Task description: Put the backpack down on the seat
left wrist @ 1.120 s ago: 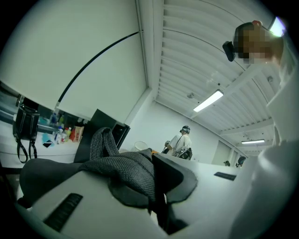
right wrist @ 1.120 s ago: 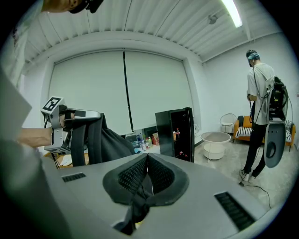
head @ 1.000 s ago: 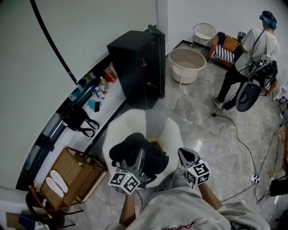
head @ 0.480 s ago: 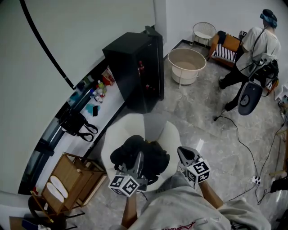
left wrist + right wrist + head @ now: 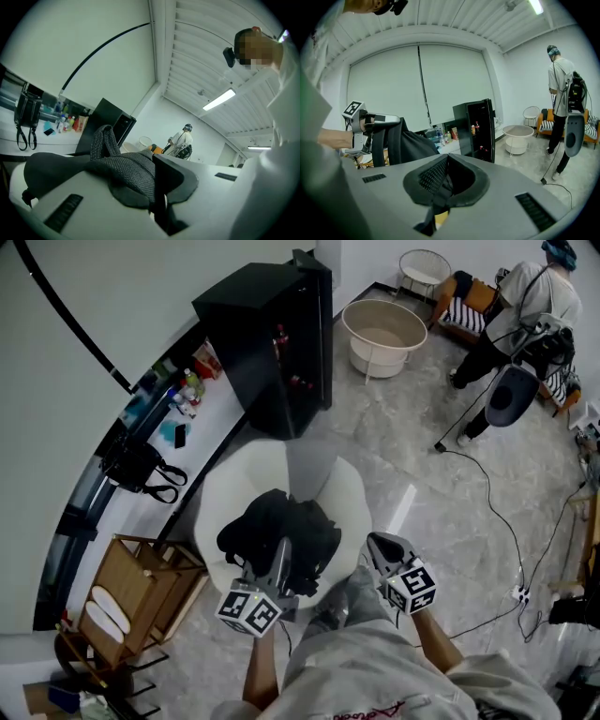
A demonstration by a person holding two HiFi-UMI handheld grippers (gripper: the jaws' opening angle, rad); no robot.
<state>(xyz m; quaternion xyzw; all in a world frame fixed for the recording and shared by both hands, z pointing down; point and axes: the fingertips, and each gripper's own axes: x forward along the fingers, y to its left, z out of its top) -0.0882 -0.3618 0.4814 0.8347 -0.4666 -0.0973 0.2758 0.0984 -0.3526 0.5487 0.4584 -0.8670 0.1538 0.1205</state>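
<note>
A black backpack (image 5: 277, 532) hangs low over a round white seat (image 5: 328, 498); whether it rests on the cushion I cannot tell. My left gripper (image 5: 279, 559) is shut on the backpack's grey woven strap (image 5: 126, 171), which bunches over the jaws and loops up ahead of them. In the right gripper view the backpack (image 5: 410, 143) hangs from the left gripper (image 5: 377, 122). My right gripper (image 5: 373, 545) is to the right of the backpack and apart from it, over the seat's right edge. Its jaws (image 5: 447, 161) are shut, and I see nothing of the backpack between them.
A black cabinet (image 5: 272, 343) stands behind the seat, with a beige tub (image 5: 382, 334) to its right. At the left are a counter (image 5: 202, 423) with bottles and a black bag (image 5: 131, 465), and a wooden rack (image 5: 141, 582). A person (image 5: 525, 310) stands far right; a cable (image 5: 497, 512) crosses the floor.
Both grippers and the backpack have sunk a little toward the seat. The person at the far right has stepped along.
</note>
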